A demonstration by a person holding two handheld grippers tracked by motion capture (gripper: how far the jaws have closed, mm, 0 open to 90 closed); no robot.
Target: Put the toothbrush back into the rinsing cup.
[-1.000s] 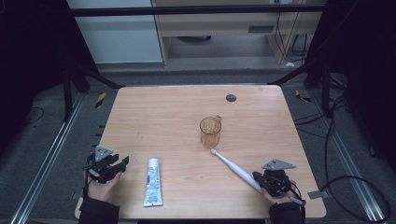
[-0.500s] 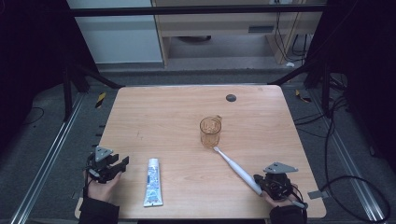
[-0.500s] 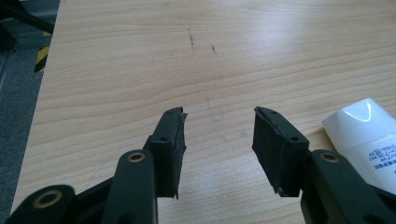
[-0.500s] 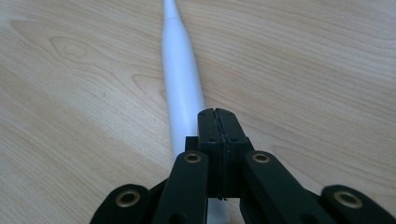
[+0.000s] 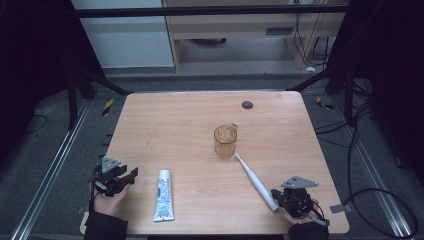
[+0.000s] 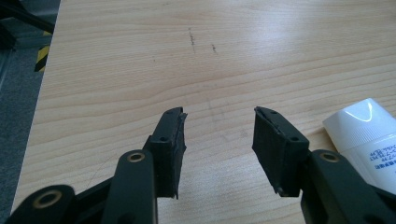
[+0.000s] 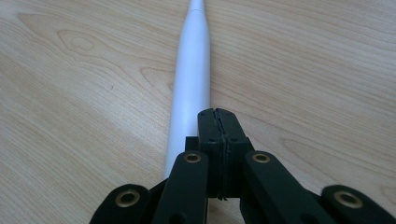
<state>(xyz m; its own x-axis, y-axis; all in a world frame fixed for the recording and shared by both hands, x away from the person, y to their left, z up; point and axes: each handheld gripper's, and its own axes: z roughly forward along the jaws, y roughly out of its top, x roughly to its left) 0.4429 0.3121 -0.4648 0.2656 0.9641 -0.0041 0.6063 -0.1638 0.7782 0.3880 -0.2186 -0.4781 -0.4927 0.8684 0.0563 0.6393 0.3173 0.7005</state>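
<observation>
A white electric toothbrush (image 5: 252,177) lies slanted on the wooden table (image 5: 190,120), its head close to an amber transparent cup (image 5: 225,142). My right gripper (image 5: 279,196) sits at the handle's near end with its jaws pressed together and nothing between them. In the right gripper view the toothbrush (image 7: 192,84) runs along the left side of the right gripper (image 7: 217,114). A white toothpaste tube (image 5: 164,195) lies near the front edge. My left gripper (image 5: 131,175) rests to its left, open and empty. The left gripper view has the left gripper (image 6: 218,119) over bare wood and the tube's cap (image 6: 369,135) at the right.
A small dark round disc (image 5: 247,104) sits on the table near the far edge. Black frame struts and cables surround the table on the grey floor. Bare wood stretches across the table's left and far parts.
The right gripper has drawn back slightly toward the front edge. The toothbrush has swung, so its head is now closer to the cup. The left gripper has stayed put.
</observation>
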